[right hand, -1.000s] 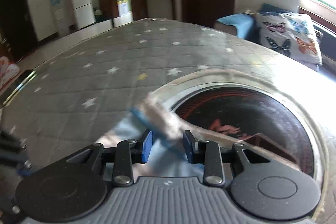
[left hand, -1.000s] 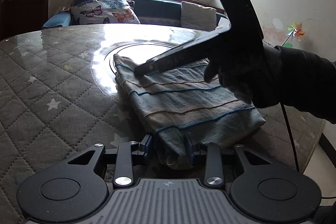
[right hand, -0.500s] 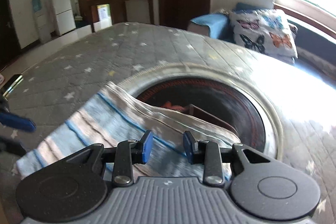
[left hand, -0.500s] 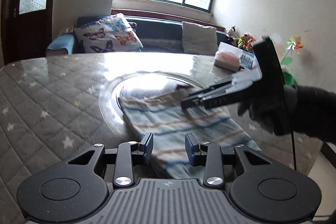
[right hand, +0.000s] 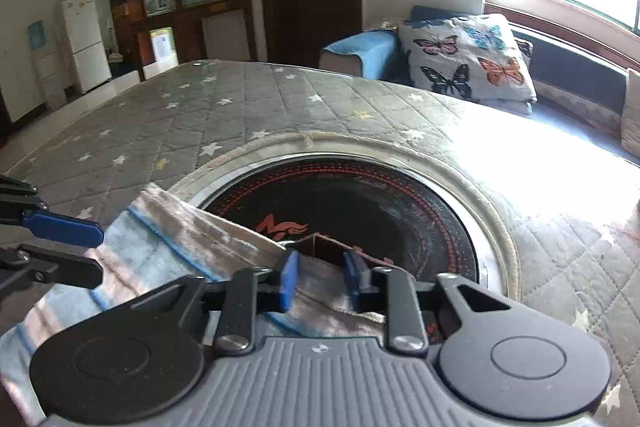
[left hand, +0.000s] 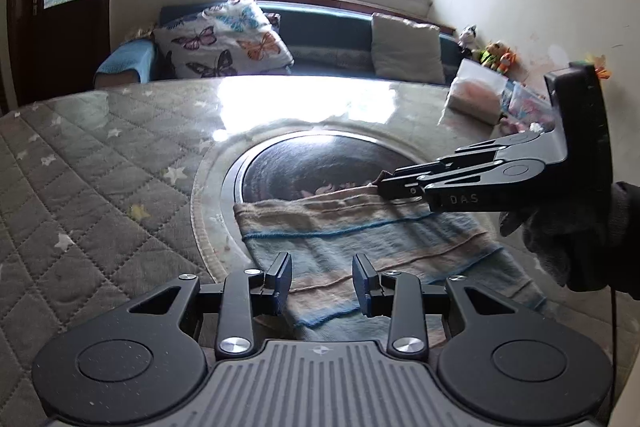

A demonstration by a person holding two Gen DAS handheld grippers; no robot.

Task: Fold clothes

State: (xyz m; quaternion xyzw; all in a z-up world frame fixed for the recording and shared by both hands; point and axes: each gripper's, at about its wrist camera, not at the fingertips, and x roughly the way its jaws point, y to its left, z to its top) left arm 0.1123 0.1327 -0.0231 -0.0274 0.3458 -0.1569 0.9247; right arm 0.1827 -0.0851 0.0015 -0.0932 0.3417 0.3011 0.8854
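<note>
Big round worktop (left hand: 100, 163) under a quilted grey star-print cover, with a dark glass hotplate disc (right hand: 360, 203) sunk in the middle, so I'll place everything off that disc. The striped towel (left hand: 360, 247) lies flat in a folded-looking rectangle, its far hem lapping over the disc's near rim and the rest running back toward you. Your left tongs (left hand: 322, 283) are spread wide, hovering just above the towel's near end and holding nothing. Your right tongs (right hand: 320, 277) sit at the hem on the disc side; in the right wrist view they're parted with cloth showing between them, but I can't tell if they're actually touching it. Handling-wise it looks like soft, light terry: floppy, sags as soon as you lift it, and it'll likely slide easily on that glossy cover. If you're grabbing it, go for the corners or the stitched hem, where the cloth looks thickest, not mid-panel, which would probably just bunch up.
</note>
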